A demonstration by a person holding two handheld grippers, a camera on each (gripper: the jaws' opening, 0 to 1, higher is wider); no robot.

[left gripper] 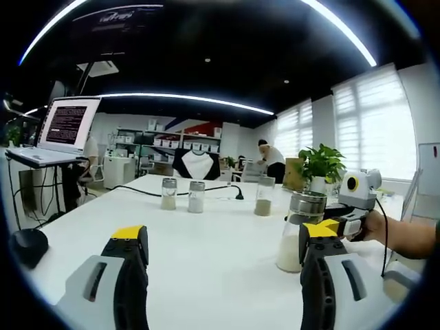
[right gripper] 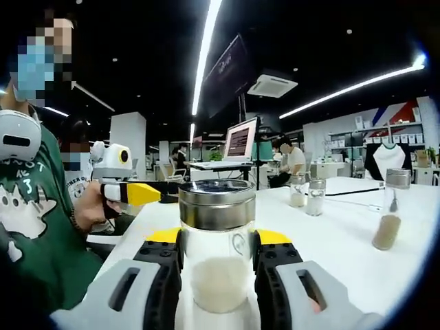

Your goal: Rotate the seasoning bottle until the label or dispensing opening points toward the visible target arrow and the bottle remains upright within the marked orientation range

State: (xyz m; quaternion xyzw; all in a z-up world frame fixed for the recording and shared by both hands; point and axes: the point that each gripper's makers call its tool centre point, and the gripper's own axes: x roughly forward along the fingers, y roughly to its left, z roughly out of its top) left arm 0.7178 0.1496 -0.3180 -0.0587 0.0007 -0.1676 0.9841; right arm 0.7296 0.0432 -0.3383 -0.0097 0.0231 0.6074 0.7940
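A glass seasoning bottle (right gripper: 217,206) with a steel lid and white powder in its base stands upright on the white table (right gripper: 344,240). My right gripper (right gripper: 216,240) is shut on it, one black yellow-tipped jaw on each side of the glass. In the left gripper view the same bottle (left gripper: 297,234) stands at the right with the right gripper (left gripper: 350,206) on it, held by a hand. My left gripper (left gripper: 223,240) hovers open over the table, the bottle just beyond its right jaw. The right gripper view has the left gripper (right gripper: 141,194) at the left, in a person's hand.
Three small shaker bottles (left gripper: 168,194), (left gripper: 196,196), (left gripper: 263,198) stand farther back beside a black cable (left gripper: 227,189). A black mouse (left gripper: 27,244) lies at the left edge, a laptop (left gripper: 65,130) on a stand behind it. A potted plant (left gripper: 322,165) is at the right.
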